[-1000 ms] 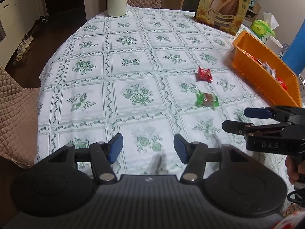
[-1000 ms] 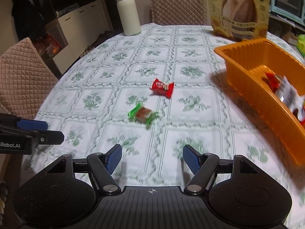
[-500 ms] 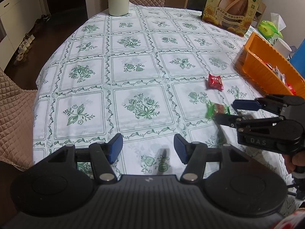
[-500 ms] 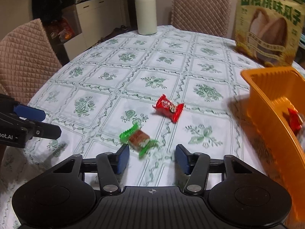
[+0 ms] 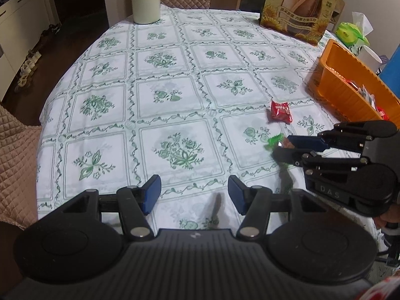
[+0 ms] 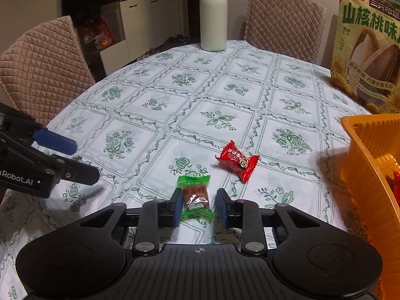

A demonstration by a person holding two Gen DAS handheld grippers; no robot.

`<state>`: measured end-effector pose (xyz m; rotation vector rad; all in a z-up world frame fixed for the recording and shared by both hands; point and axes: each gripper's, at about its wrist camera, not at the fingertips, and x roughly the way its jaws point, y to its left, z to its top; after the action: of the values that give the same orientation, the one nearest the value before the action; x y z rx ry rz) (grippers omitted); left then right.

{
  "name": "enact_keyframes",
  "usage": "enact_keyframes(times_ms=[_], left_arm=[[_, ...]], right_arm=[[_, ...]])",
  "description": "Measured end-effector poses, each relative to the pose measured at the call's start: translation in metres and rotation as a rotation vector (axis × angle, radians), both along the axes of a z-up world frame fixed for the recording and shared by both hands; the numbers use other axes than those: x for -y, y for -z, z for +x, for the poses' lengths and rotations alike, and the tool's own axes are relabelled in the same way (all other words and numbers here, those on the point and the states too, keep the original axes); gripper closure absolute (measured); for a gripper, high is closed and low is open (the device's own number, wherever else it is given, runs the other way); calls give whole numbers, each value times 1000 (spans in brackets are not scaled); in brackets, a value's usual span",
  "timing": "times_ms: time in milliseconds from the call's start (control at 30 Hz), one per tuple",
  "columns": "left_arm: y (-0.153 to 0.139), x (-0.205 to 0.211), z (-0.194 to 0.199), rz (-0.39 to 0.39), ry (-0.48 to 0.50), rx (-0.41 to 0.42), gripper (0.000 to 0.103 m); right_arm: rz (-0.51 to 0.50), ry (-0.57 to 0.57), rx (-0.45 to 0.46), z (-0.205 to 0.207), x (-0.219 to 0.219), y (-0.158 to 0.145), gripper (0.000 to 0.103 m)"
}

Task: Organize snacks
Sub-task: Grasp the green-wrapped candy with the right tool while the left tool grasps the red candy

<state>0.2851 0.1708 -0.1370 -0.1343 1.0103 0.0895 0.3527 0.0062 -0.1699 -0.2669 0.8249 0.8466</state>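
Observation:
A green-wrapped candy (image 6: 195, 196) lies on the tablecloth between the pads of my right gripper (image 6: 198, 206). The jaws stand partly closed around it with a small gap on the right side. In the left wrist view the candy (image 5: 274, 141) shows at the tips of the right gripper (image 5: 283, 148). A red-wrapped candy (image 6: 237, 161) (image 5: 281, 112) lies just beyond it. An orange basket (image 6: 367, 155) (image 5: 345, 87) with several snacks stands at the right. My left gripper (image 5: 194, 195) is open and empty over the table's near edge.
A white bottle (image 6: 213, 16) stands at the far side. A large sunflower-seed bag (image 5: 302, 5) stands at the back right, with a green tissue pack (image 5: 350, 32) and a white cup (image 5: 370, 58) behind the basket. Quilted chairs (image 6: 42, 67) ring the table.
My right gripper has moved forward and down around the green candy and its jaws have narrowed. The left gripper has stayed open and shifted slightly.

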Motion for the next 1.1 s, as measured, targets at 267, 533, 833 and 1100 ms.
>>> enact_keyframes(times_ms=[267,533,833,1100], left_arm=[[-2,18,17,26,135,68,47],[3,54,54,95,362,146,47],[12,90,90,220,585,204,48],[26,101,98,235,693,163,62]], right_arm=[[34,99,-34,0,18,-3,82],[75,302,-85,11,68,-12,82],[113,462,-142,11,118,-17,82],[117,511,-164,7,135,-18,82]])
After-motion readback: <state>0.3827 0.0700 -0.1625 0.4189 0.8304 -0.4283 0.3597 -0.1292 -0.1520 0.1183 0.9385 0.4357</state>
